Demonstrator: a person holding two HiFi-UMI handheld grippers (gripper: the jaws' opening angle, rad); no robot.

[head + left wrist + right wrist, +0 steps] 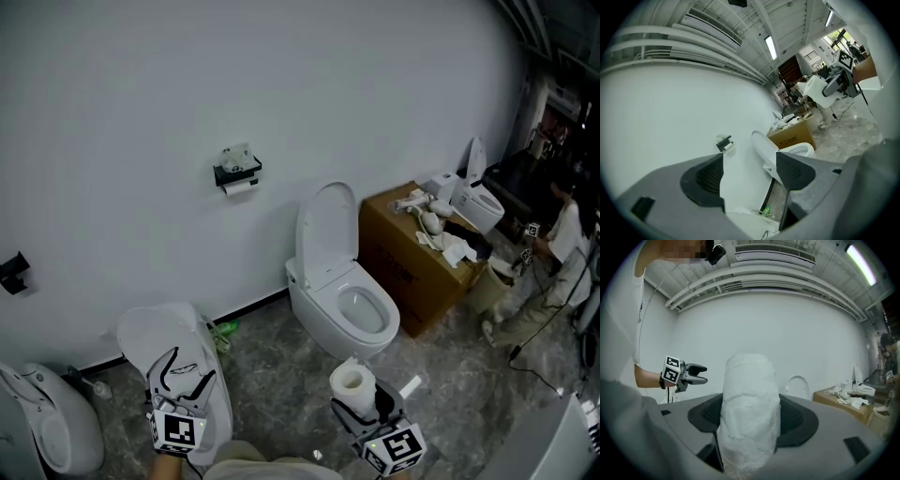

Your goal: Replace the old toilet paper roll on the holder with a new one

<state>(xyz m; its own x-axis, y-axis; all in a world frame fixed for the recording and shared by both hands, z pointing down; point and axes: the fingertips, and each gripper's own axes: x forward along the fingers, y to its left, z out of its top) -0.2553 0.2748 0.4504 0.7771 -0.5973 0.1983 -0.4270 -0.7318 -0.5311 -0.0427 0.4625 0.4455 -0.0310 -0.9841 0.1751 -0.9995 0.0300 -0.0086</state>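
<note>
White paper roll (750,413), brown cardboard box (403,270)

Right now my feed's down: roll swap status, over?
Left hand-held gripper open, empty. Right hand-held gripper shut on new roll. Old roll on wall holder. Toilet right of it.

Dark print on the cardboard box (792,136) (too small to read).

This is a mock-up bathroom inside an industrial hall, not a home. An open-lidded toilet (342,305) stands on a marbled floor (459,375) against a bare white wall (141,84). A toilet paper holder (236,172) is fixed to that wall up to the toilet's left.

More toilets flank it: one (52,427) well to its left, another (480,202) beyond the cardboard box (412,258) just to its right.

Overhead run exposed pipes (754,284), an air-conditioning unit (773,251) and a strip light (860,258).
</note>
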